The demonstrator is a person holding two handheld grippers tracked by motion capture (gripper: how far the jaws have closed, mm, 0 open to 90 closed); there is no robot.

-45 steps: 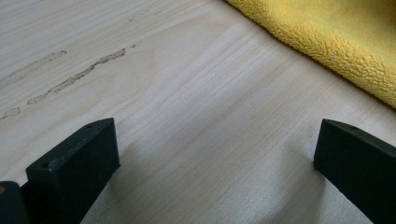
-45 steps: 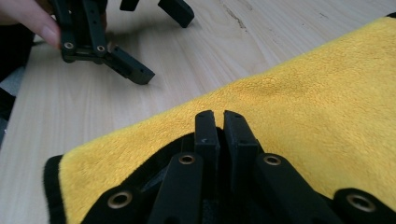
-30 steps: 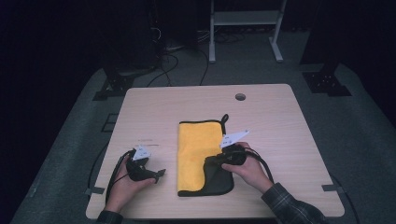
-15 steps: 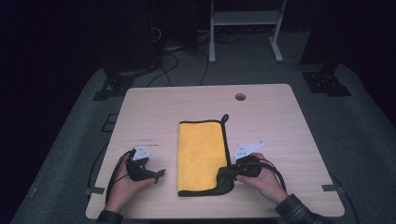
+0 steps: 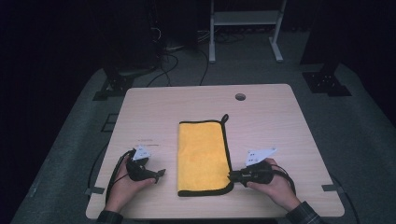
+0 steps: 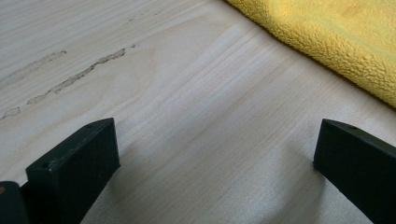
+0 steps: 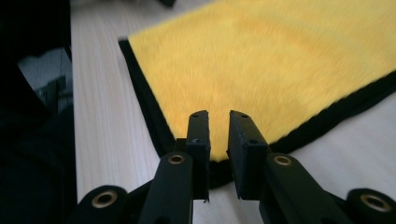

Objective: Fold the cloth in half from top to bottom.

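Here the folded yellow microfibre cloth with black edging [image 5: 203,156] lies lengthwise at the middle of the pale wooden worktop [image 5: 266,116], its hanging loop pointing to the far side. Bare wood stays free on both flanks and beyond the cloth, up to a round cable hole [image 5: 240,97]. The right gripper [image 5: 232,175] sits at the cloth's near right corner, jaws narrowed to a slim gap above the black hem. The left gripper [image 5: 161,173] rests on wood just beside the cloth's left edge, jaws spread wide. Dark floor surrounds the worktop.
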